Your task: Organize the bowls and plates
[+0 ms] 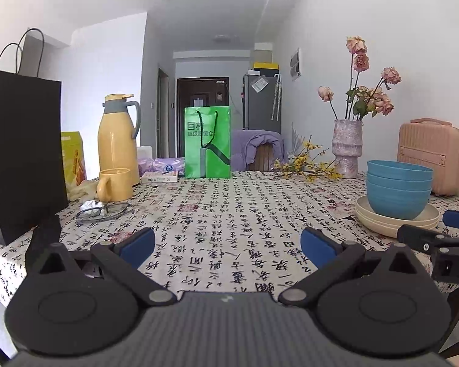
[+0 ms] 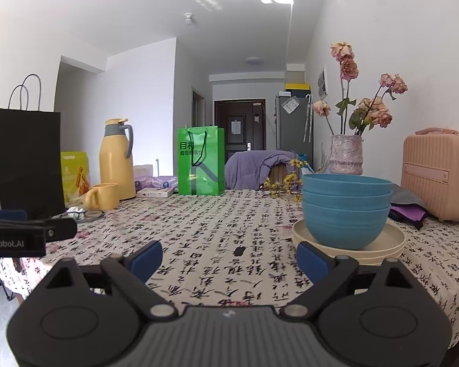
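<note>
I hold my left hand-held gripper [image 1: 228, 246] low over the worktop [image 1: 229, 214], its blue-padded fingers spread wide with nothing between them, only the calligraphy-print cloth below. My right hand-held gripper [image 2: 229, 257] is spread just as wide and also grips nothing; its right pad sits just in front of the stack's near rim, though I cannot tell from this low angle whether it touches.

The stack stands to my right on the worktop: three blue bowls [image 2: 346, 211] nested upright, resting on a pile of cream plates [image 2: 382, 244], which look like two or three. Behind them are a pink vase [image 2: 345, 154] of dried roses and a pink case [image 2: 437, 174].

Far across the worktop to the left stand a black paper bag [image 1: 21, 165], a yellow thermos [image 1: 117, 137], a yellow mug [image 1: 114, 185] and a pair of glasses [image 1: 102, 211]; a green bag [image 1: 207, 142] stands at the far edge.
</note>
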The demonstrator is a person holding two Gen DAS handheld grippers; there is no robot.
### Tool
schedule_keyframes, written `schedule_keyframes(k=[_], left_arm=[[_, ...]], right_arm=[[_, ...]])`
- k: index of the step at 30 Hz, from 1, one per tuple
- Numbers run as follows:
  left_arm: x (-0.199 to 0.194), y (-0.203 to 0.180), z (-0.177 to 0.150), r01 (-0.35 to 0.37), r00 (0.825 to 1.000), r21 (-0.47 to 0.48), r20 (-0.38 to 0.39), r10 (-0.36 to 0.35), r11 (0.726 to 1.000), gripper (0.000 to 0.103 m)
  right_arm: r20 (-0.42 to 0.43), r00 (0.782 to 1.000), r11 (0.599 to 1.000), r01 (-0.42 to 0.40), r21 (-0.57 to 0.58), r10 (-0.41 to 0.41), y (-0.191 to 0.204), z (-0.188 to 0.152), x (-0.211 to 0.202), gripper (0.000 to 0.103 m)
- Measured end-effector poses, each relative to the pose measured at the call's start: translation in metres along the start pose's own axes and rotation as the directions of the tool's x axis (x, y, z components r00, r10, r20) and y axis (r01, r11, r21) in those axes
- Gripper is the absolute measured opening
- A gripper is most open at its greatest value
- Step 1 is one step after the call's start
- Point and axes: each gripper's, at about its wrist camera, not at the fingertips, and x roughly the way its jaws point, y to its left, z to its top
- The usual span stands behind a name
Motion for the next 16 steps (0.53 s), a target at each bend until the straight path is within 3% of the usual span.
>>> schedule_keyframes(k=[7, 12, 16], left_arm=[[0.032, -0.022, 0.019, 0.035, 0.999, 0.007, 0.001, -0.035, 0.999, 0.103], [0.046, -0.026, 0.022, 0.048, 0.999, -0.001, -0.024, -0.048, 0.999, 0.103], [0.045, -0.029, 0.015, 0.034, 0.999, 0.038, 0.013, -0.035, 0.999, 0.103]], right_arm=[[0.010, 0.992, 0.991, 0.125, 0.048, -0.126, -0.044, 0.017, 0.019, 0.094], [0.007, 0.993, 0.992, 0.117, 0.054, -0.118, -0.054, 0.021, 0.030, 0.094], [-0.010, 0.997, 0.995, 0.079, 0.052, -0.079, -0.046, 0.017, 0.037, 0.094]])
